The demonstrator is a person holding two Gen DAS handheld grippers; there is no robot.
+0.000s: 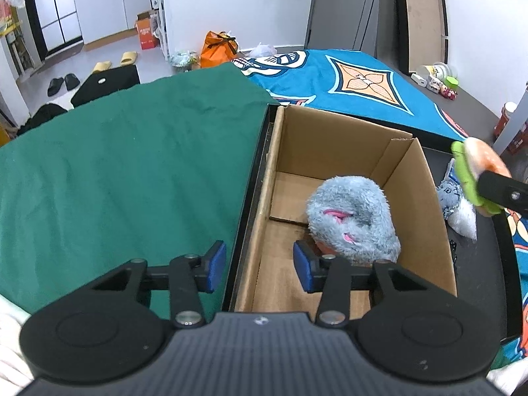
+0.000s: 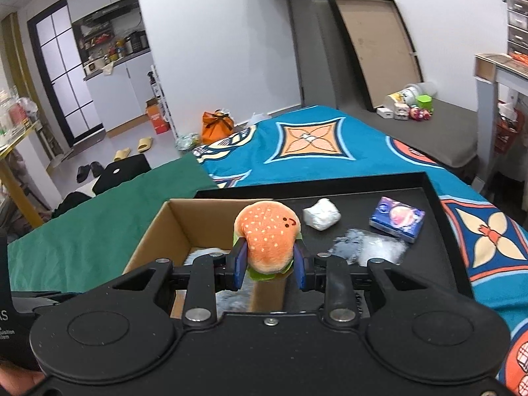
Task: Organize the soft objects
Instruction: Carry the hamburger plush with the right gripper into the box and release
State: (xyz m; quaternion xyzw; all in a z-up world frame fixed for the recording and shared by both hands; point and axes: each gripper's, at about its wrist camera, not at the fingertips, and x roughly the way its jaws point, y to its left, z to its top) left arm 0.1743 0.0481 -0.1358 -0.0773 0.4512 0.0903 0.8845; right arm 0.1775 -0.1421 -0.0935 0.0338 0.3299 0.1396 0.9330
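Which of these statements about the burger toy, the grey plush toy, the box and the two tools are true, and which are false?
1. The right tool is shut on the burger toy. True.
2. The cardboard box has nothing inside. False: the grey plush toy lies in it.
3. The left tool grips the grey plush toy. False: its jaws are open and nothing is between them; the toy sits just beyond its right finger.
4. The white bundle lies on the black tray, outside the box. True.
5. The blue packet is inside the box. False: it lies on the tray.
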